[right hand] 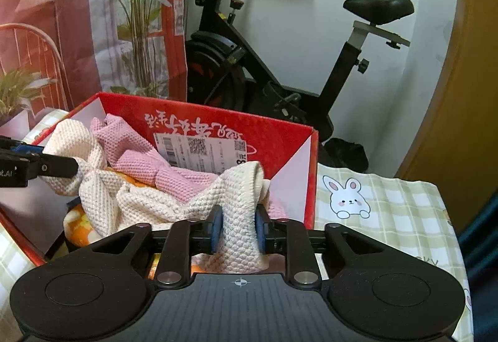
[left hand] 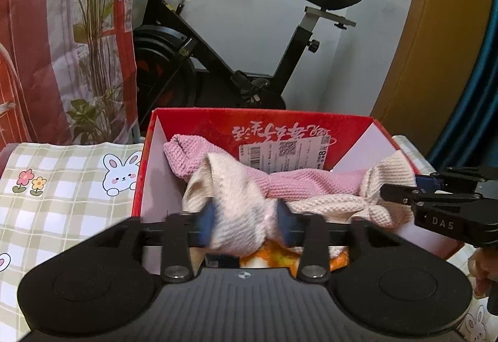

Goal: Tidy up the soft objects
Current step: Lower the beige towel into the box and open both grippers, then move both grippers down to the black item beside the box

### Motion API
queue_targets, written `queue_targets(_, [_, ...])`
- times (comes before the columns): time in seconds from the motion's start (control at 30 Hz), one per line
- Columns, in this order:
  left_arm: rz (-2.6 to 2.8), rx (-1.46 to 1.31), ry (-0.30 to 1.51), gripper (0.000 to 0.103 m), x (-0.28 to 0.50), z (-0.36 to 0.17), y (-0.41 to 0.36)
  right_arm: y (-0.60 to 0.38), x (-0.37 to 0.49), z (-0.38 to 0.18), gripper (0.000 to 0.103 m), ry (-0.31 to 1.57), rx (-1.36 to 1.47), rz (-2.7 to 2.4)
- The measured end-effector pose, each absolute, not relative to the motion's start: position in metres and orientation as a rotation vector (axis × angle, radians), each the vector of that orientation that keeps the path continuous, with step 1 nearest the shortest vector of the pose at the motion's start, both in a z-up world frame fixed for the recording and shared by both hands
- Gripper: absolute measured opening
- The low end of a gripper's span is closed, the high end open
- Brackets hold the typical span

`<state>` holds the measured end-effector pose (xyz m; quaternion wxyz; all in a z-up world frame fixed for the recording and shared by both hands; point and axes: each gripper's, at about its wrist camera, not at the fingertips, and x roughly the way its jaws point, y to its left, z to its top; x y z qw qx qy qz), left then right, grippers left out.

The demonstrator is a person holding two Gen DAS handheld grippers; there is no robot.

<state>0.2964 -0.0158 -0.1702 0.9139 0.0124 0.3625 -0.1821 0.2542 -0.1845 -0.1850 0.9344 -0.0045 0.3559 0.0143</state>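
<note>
Your left gripper stood half-open around the cream waffle-knit cloth; your right gripper was barely parted, pads touching it. Withdrawing could have snagged it out of the red cardboard box.

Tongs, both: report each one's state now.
Left tongs: cream cloth sits between the pads; too blurred to tell whether they are gripping it.
Right tongs: closed on the other end of the cream cloth.

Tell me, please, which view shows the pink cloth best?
The left wrist view: the pink cloth stretches nearly whole across the red box. The right wrist view shows it partly buried under the cream cloth.
</note>
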Motion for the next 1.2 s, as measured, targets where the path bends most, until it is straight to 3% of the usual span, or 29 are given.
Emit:
queue_targets(0.1, [-0.389, 0.017, 0.730, 0.071, 0.291, -0.163, -0.015, -0.186, 0.248, -0.179, 0.035, 0.713, -0.002, 0.036])
queue_targets(0.13, [-0.396, 0.010, 0.727, 0.081, 0.289, -0.161, -0.014, -0.186, 0.246, -0.177, 0.038, 0.707, 0.003, 0.036])
queue_targets(0.17, [-0.399, 0.001, 0.723, 0.091, 0.286, -0.159, -0.013, -0.187, 0.244, -0.175, 0.046, 0.700, 0.011, 0.039])
queue_targets(0.23, [-0.406, -0.012, 0.701, 0.099, 0.279, -0.153, -0.010, -0.187, 0.237, -0.168, 0.058, 0.678, 0.024, 0.050])
queue_targets(0.4, [-0.410, -0.006, 0.681, 0.103, 0.261, -0.142, -0.007, -0.183, 0.219, -0.151, 0.097, 0.622, 0.030, 0.070])
queue_targets(0.47, [-0.407, 0.006, 0.675, 0.103, 0.254, -0.140, -0.006, -0.182, 0.212, -0.144, 0.102, 0.599, 0.043, 0.079])
queue_targets(1.2, [-0.320, 0.035, 0.586, 0.103, 0.161, -0.131, 0.040, -0.167, 0.124, -0.139, 0.103, 0.534, 0.118, 0.099])
